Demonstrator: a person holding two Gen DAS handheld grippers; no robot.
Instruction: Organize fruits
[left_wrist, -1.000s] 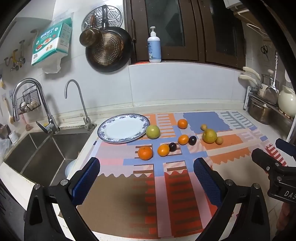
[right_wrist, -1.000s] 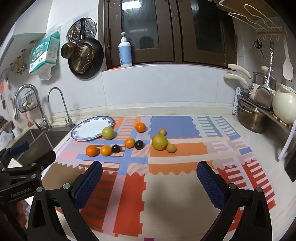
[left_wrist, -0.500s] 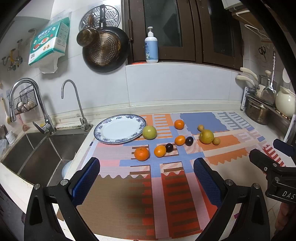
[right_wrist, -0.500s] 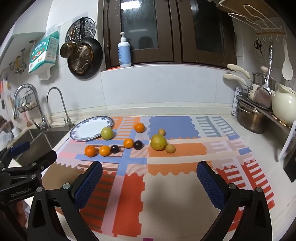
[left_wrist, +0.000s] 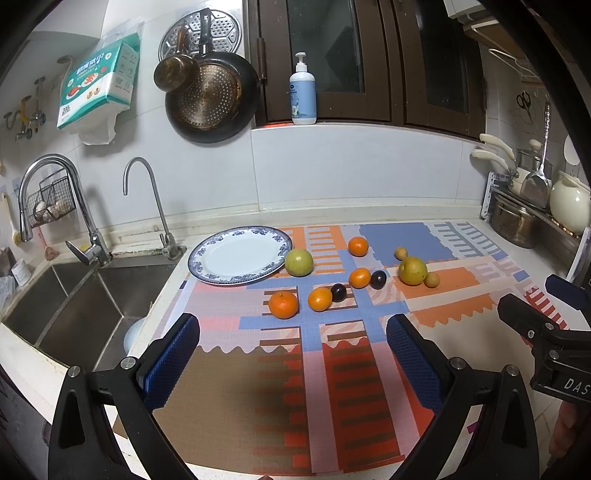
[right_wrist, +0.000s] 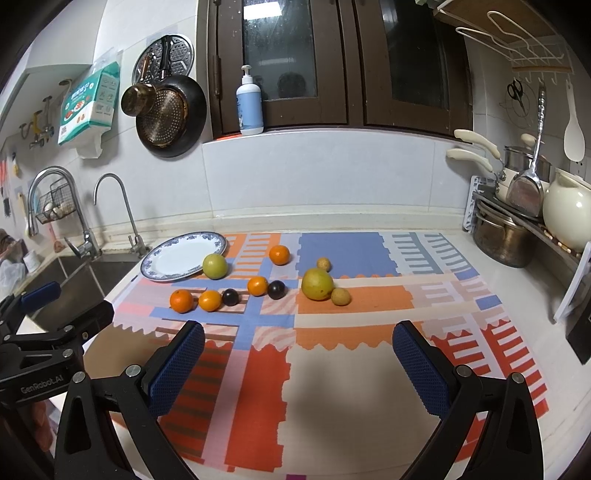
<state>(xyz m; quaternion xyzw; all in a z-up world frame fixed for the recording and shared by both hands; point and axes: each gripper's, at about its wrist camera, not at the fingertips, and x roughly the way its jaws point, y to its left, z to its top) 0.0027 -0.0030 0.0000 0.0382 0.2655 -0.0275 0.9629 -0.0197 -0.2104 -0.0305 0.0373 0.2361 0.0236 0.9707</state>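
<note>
A blue-rimmed white plate (left_wrist: 207, 266) (right_wrist: 155, 271) lies empty at the mat's far left. Fruits lie scattered on the patterned mat: several oranges, the nearest (left_wrist: 283, 304) (right_wrist: 181, 301), a green apple (left_wrist: 299, 262) (right_wrist: 214, 266) touching the plate's rim, two dark plums (left_wrist: 338, 292) (right_wrist: 231, 297), a yellow-green pear-like fruit (left_wrist: 412, 271) (right_wrist: 317, 284) and two small tan fruits (left_wrist: 431, 280) (right_wrist: 340, 296). My left gripper (left_wrist: 293, 354) is open and empty, well short of the fruits. My right gripper (right_wrist: 297, 360) is open and empty, also short of them.
A steel sink (left_wrist: 66, 306) with two taps lies left of the mat. Pots, a cream kettle (right_wrist: 567, 210) and utensils stand at the right. A pan (left_wrist: 212, 98) and a soap bottle (left_wrist: 303, 90) are on the back wall. Each gripper shows at the other view's edge.
Both views have shifted slightly; the fruits sit a little lower and nearer the frame's left. Both grippers stay open and nothing on the mat has moved.
</note>
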